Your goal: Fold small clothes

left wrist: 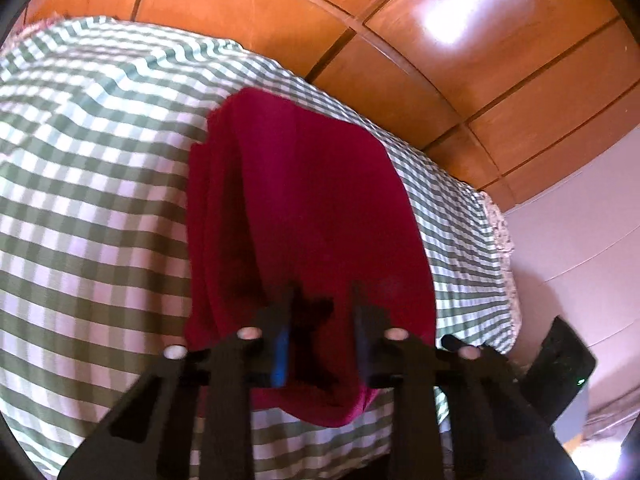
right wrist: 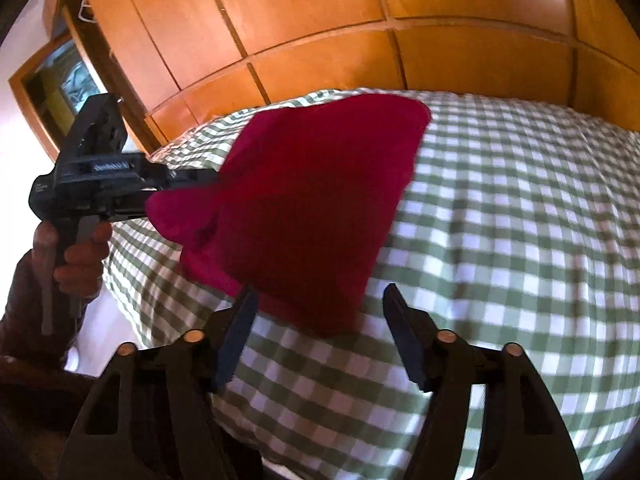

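Observation:
A dark red garment [left wrist: 312,200] lies partly folded on the green and white checked bed cover [left wrist: 80,160]. My left gripper [left wrist: 322,320] is shut on the garment's near edge, with red cloth bunched between its fingers. In the right wrist view the same garment [right wrist: 312,200] is raised on its left side. There the left gripper [right wrist: 204,179] grips it, and a hand [right wrist: 80,256] holds that gripper's handle. My right gripper [right wrist: 320,312] stands open just above the cover [right wrist: 500,220]. The garment's near corner hangs between its fingertips without touching the pads.
Wooden wardrobe doors [right wrist: 320,20] stand behind the bed, close to its far edge. The bed's right edge drops to a pale floor [left wrist: 580,240]. A black part of the other gripper [left wrist: 560,364] shows at the lower right of the left wrist view. A framed opening [right wrist: 60,80] is far left.

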Motion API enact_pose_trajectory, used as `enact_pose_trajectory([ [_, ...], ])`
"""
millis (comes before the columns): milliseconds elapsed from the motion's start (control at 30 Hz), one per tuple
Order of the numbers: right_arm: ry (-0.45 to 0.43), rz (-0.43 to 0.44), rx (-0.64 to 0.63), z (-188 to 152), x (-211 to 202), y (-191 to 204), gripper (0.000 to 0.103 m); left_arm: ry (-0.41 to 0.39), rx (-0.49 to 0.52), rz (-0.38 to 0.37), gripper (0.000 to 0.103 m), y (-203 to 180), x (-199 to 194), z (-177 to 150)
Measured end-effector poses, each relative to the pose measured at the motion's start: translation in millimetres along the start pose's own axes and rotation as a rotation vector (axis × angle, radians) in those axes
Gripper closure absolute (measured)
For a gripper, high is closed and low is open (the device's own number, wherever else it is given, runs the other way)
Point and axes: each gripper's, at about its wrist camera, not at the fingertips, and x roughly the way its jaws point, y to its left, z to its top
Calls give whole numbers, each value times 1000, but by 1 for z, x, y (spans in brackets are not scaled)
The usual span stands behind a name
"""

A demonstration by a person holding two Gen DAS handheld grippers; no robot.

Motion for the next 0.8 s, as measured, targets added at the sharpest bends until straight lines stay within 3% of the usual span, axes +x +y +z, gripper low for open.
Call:
enact_pose_trajectory([
  [100,-13,28,-11,9,7,7,61,-45,34,20,88,-2,-13,-2],
  [167,18,24,-32,10,21,9,65,-57,42,53,89,6,-20,-8],
  [267,82,11,-50,-4,42,12,65,-31,20,131,89,30,-7,-25],
  [333,84,-17,-90,-12,48,19,65,-19,-1,139,89,42,4,-36],
  [467,80,-92,-199,-15,51,35,65,-72,-10,134,89,46,-3,-46],
  [700,76,-82,-191,-7,43,32,65,-124,69,192,84,16,-18,-34],
  [733,76,-66,-182,-5,40,30,62,-138,72,206,73,12,-20,-31],
  [767,75,-42,-165,-1,35,26,52,-149,71,214,57,11,-22,-27],
  [800,70,-33,-154,2,31,23,44,-159,70,215,52,9,-21,-22],
])
